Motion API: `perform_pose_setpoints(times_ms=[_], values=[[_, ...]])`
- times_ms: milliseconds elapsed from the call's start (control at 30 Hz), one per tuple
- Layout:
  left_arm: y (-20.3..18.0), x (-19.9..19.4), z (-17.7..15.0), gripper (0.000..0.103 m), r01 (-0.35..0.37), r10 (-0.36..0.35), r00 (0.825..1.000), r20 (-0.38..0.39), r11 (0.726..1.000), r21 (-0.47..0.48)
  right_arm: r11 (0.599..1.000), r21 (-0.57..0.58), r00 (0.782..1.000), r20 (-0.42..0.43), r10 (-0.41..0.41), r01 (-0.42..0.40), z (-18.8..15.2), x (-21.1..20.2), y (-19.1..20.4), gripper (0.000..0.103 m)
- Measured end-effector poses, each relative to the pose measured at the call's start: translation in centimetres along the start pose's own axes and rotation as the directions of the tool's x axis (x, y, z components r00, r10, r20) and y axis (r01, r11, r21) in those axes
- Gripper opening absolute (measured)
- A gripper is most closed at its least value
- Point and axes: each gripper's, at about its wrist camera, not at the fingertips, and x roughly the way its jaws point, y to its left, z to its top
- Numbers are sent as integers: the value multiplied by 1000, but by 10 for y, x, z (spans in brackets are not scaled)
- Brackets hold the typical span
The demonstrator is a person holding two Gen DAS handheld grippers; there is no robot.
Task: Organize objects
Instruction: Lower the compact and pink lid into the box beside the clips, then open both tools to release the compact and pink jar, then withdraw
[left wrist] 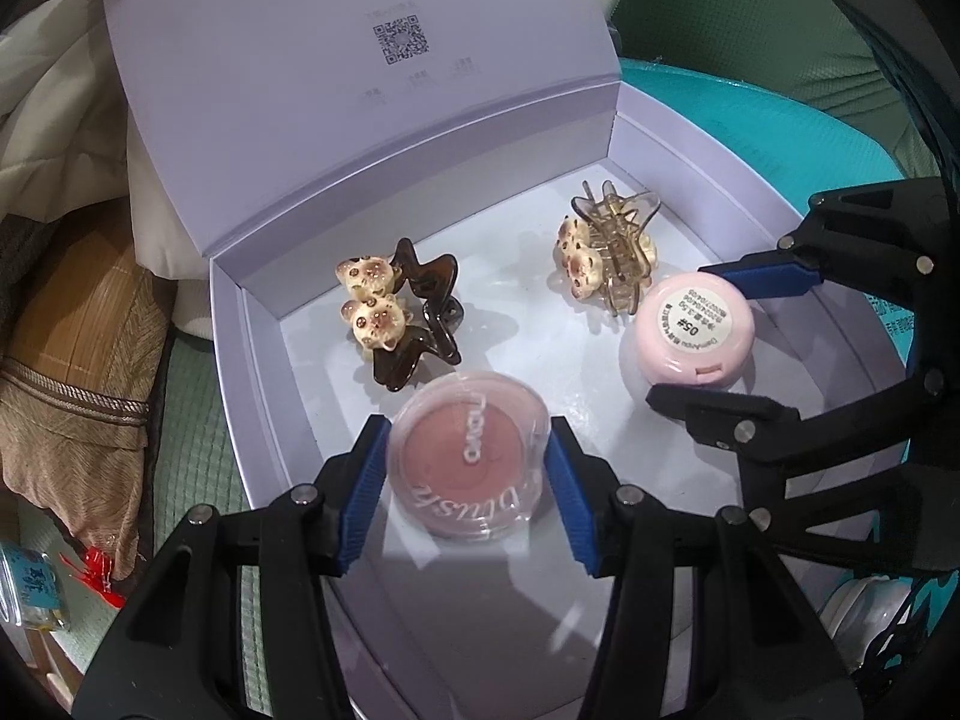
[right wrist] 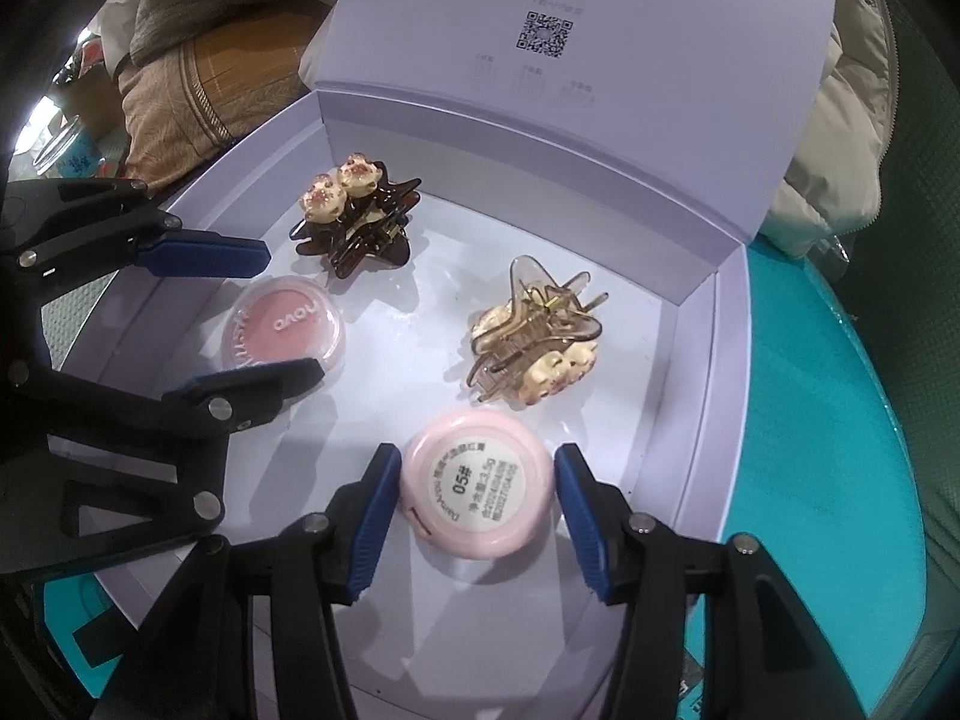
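Note:
An open lilac box (left wrist: 258, 420) (right wrist: 729, 390) holds two compacts and two hair clips. My left gripper (left wrist: 467, 429) (right wrist: 294, 312) is shut on the clear-lidded pink blush compact (left wrist: 465, 462) (right wrist: 282, 324), its blue pads against both sides. The compact rests on the box floor. My right gripper (right wrist: 477, 456) (left wrist: 678, 330) straddles the pale pink compact (right wrist: 477, 483) (left wrist: 690, 330), label side up. Thin gaps show beside its pads, so it is open. A dark brown claw clip (left wrist: 408, 318) (right wrist: 354, 222) and a clear claw clip (left wrist: 612, 252) (right wrist: 534, 336), both with bear charms, lie farther back.
The box lid (left wrist: 360, 90) (right wrist: 570, 60) stands upright behind, with a QR code on it. The box sits on a teal surface (left wrist: 780, 132) (right wrist: 840, 420). A brown cushion (left wrist: 78, 372) and pale fabric lie to the left, and a small jar (left wrist: 30, 594) at the lower left.

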Motion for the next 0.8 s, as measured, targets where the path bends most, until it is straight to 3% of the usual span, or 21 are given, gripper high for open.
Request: perform_pose_setpoints(times_ms=[333,600,800], values=[[-2,-5,1,56,-1,1,1000,1,1000,-14,999,36,1000,18,2,-2,-3,-5,1,58],[16,-19,-6,58,70,-68,997,28,995,-70,998,68,998,60,-6,2,-8,-21,-1,58],[14,-34,-9,58,50,-44,996,82,996,-69,993,117,995,102,-21,9,-28,-40,-10,60]])
